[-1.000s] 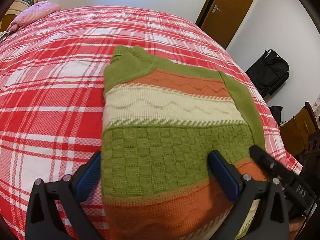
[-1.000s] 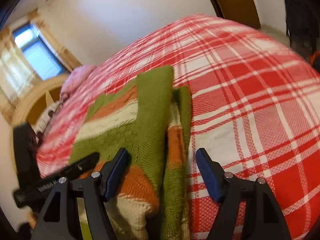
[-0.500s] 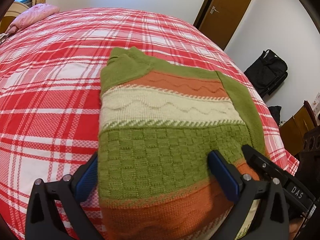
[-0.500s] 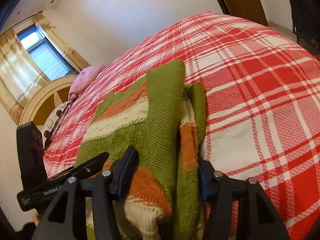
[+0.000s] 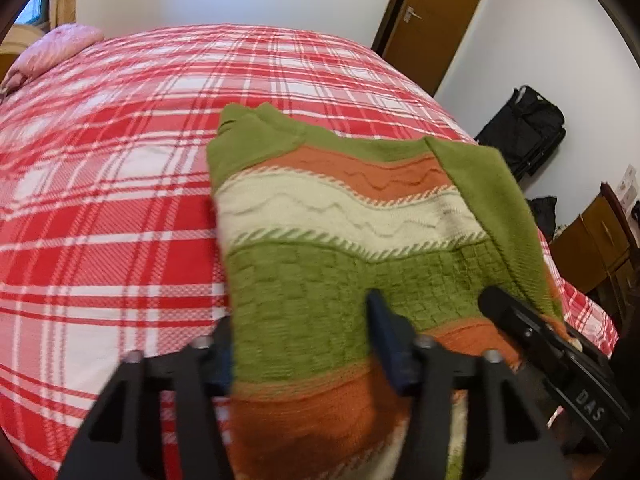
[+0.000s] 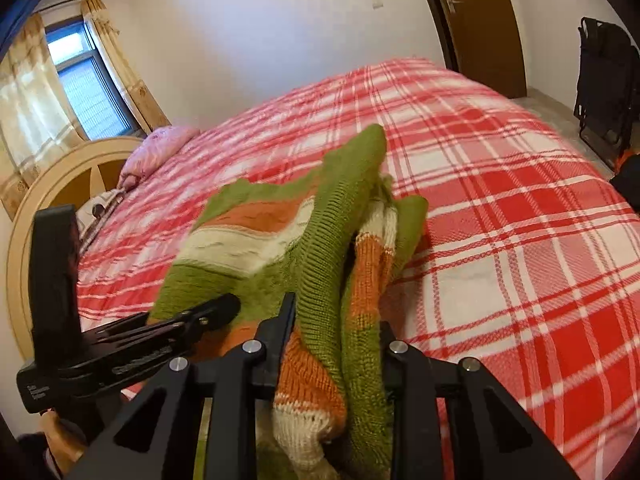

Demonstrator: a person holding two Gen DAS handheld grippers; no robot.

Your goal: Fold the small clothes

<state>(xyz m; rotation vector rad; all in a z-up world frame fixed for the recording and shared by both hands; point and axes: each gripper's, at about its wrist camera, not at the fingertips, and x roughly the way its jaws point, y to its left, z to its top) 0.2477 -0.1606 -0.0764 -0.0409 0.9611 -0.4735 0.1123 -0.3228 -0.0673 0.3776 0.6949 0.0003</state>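
On the red plaid bed (image 5: pixel 120 200), my left hand-held gripper (image 5: pixel 304 344) and right hand-held gripper (image 6: pixel 336 328) are closing, each pinching the striped green, orange and cream knitted sweater (image 5: pixel 320 240).

The sweater (image 5: pixel 320 248) lies on the bed (image 5: pixel 120 184) before me. My left gripper (image 5: pixel 304 344) and right gripper (image 6: pixel 340 332) flank its near hem, pillow (image 5: pixel 56 48) far behind.

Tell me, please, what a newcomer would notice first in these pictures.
First, the striped green, orange and cream sweater on the red plaid bedspread, near the bed's close edge. Both grippers are closing on its near hem: the left gripper on the flat part, the right gripper on the bunched, lifted side. Far back lies a pink pillow.
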